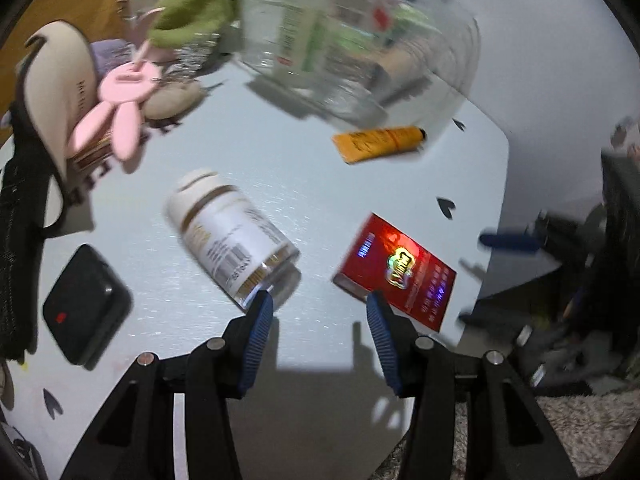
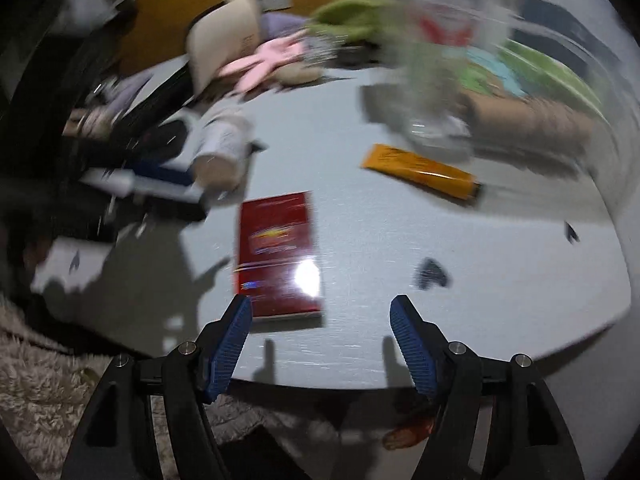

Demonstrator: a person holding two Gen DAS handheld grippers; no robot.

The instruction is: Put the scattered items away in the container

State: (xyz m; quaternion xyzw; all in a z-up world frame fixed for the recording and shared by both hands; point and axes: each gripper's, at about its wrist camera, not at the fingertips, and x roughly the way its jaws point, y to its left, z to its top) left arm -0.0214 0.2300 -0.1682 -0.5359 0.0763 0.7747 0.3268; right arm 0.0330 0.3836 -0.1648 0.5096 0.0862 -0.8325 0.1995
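A clear plastic container [image 1: 360, 40] stands at the far side of the pale table [image 1: 280, 160], with several items inside. A white pill bottle [image 1: 230, 236] lies on its side just ahead of my open left gripper [image 1: 318, 304]. A red box [image 1: 396, 270] lies flat to its right and an orange tube [image 1: 380, 144] lies near the container. In the blurred right wrist view my open right gripper [image 2: 320, 308] hovers over the table's near edge, with the red box [image 2: 278, 252] by its left finger, the orange tube [image 2: 420, 170] farther right and the container [image 2: 460, 60] beyond.
A black case [image 1: 86, 304] lies at the left. A pink rabbit-shaped item [image 1: 120, 108], a cream pouch [image 1: 60, 92] and a green cloth [image 1: 192, 12] crowd the far left. The right gripper's blue fingers [image 1: 512, 240] show past the table's right edge. Shaggy carpet [image 2: 40, 380] lies below.
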